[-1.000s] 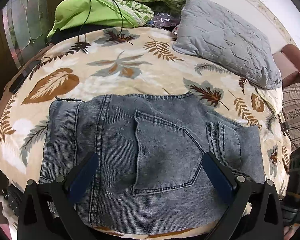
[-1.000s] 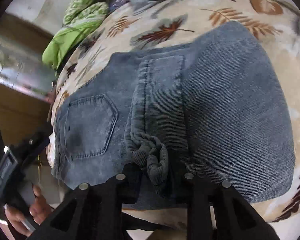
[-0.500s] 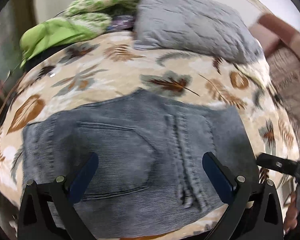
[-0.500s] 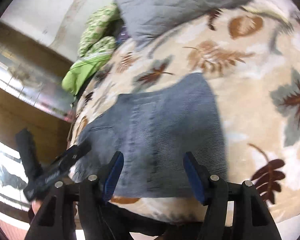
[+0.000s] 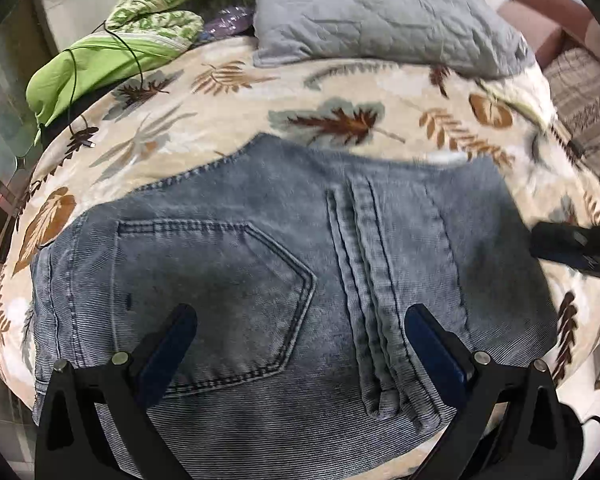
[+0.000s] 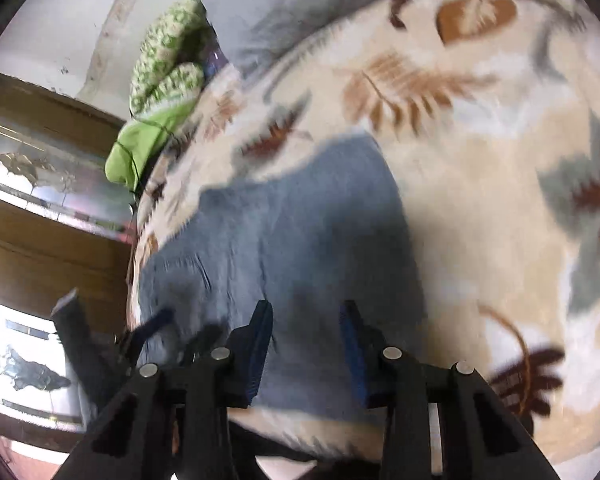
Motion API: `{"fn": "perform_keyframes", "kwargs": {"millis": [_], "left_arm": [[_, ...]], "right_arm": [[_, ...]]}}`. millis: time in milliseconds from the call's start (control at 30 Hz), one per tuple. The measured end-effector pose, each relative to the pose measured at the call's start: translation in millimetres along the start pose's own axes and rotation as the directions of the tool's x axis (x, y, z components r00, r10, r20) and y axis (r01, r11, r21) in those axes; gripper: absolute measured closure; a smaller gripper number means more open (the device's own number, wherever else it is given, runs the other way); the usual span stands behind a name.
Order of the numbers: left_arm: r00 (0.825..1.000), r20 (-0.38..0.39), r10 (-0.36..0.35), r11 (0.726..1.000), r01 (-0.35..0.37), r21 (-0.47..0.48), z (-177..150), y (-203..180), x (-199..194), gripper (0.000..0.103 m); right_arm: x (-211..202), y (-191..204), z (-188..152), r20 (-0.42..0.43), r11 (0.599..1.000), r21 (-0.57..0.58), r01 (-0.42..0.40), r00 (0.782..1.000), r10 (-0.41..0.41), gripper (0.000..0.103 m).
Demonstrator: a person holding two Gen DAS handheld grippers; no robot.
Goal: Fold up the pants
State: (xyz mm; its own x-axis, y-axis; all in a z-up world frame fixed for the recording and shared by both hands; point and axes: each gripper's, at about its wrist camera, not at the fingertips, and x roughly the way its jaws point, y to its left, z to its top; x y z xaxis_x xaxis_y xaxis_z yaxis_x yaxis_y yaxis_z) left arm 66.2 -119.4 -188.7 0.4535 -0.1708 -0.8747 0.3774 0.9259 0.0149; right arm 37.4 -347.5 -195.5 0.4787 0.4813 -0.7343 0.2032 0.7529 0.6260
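**Kid:** What do you see from your two cameras?

**Me:** I see one pair of pants [image 5: 260, 280]. They are blue-grey jeans, folded up into a flat square, lying on the blanket [image 5: 340, 92] with the leaf pictures. One back pocket [image 5: 216, 300] faces up.

**Kid:** How many grabbers do you have?

**Me:** Two. My left gripper [image 5: 300, 344] is spread wide. It hangs just above the jeans and holds nothing. One finger is over the pocket and the other is by the thick seam.

**Kid:** And the other one?

**Me:** My right gripper [image 6: 306, 344] has a narrow gap. Its jaws have just been closing, but nothing is pinched between them. It hangs above the near edge of the jeans [image 6: 300, 240]. That picture is blurry, so I cannot tell if the fingers touch the cloth.

**Kid:** Can one camera see the other grabber?

**Me:** Yes. The left camera sees a black bit of the right one at the right side, over the edge of the jeans.

**Kid:** What else is on the bed?

**Me:** One grey pillow [image 5: 380, 12] at the far end. Beside it one bright green cloth [image 5: 84, 68] and one green and white patterned cloth [image 5: 168, 0]. One thin black cord [image 5: 136, 56] runs over the green cloth.
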Motion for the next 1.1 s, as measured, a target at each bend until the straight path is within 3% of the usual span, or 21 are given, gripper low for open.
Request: {"fn": "perform_keyframes", "kwargs": {"millis": [133, 200, 267, 433, 600, 800, 867, 933, 967, 1033, 1100], "left_arm": [[0.997, -0.064, 0.039, 0.999, -0.037, 0.026, -8.3, 0.8, 19.2, 0.0], [0.998, -0.057, 0.027, 1.0, -0.027, 0.01, -14.9, 2.2, 26.0, 0.0], [0.998, -0.053, 0.023, 1.0, -0.022, 0.01, -14.9, 2.2, 24.5, 0.0], [0.999, -0.052, -0.002, 1.0, 0.0, -0.024, -18.1, 16.1, 13.0, 0.0], [0.999, 0.022, -0.025, 0.997, 0.026, -0.073, -40.9, 29.7, -16.4, 0.0], [0.995, 0.091, 0.032, 0.983, -0.015, -0.182, -71.4, 57.1, -52.5, 0.0], [0.994, 0.064, 0.084, 0.978, -0.07, -0.195, -78.1, 61.3, -47.7, 0.0], [0.995, -0.064, 0.078, 0.981, -0.088, -0.173, -80.9, 65.0, -22.3, 0.0], [0.995, -0.079, 0.057, 0.979, -0.071, -0.189, -83.0, 69.0, -18.2, 0.0], [0.999, -0.04, 0.024, 0.975, -0.033, -0.22, -83.4, 76.1, -27.7, 0.0], [1.0, 0.014, 0.008, 0.97, -0.004, -0.243, -79.3, 85.5, -43.4, 0.0]], "right_arm": [[31.5, 22.7, 23.9, 0.025, 0.998, -0.034, 0.055, 0.998, -0.054, 0.065], [55.3, 30.1, 32.7, 0.035, 0.991, -0.071, 0.114, 0.993, -0.112, 0.065], [87.9, 22.1, 36.0, -0.038, 0.984, -0.078, 0.162, 0.985, -0.165, 0.064], [69.8, 18.2, 43.4, 0.016, 0.996, 0.003, 0.09, 0.996, -0.09, 0.063], [35.6, 26.9, 9.5, 0.073, 0.999, -0.028, -0.019, 0.997, 0.021, 0.063], [46.4, 60.8, -46.1, 0.001, 0.991, -0.127, -0.037, 0.999, 0.037, 0.062], [68.0, 65.9, -60.9, -0.06, 0.986, -0.164, 0.026, 0.998, -0.036, 0.059], [70.0, 72.1, -65.5, -0.016, 0.979, -0.195, 0.062, 0.998, -0.066, 0.058], [68.2, 76.3, -65.5, -0.022, 0.978, -0.197, 0.067, 0.997, -0.073, 0.055], [62.3, 79.9, -65.9, -0.016, 0.979, -0.201, 0.041, 0.999, -0.045, 0.055], [48.2, 82.7, -70.7, 0.048, 0.973, -0.233, -0.01, 0.999, 0.022, 0.055]]}}
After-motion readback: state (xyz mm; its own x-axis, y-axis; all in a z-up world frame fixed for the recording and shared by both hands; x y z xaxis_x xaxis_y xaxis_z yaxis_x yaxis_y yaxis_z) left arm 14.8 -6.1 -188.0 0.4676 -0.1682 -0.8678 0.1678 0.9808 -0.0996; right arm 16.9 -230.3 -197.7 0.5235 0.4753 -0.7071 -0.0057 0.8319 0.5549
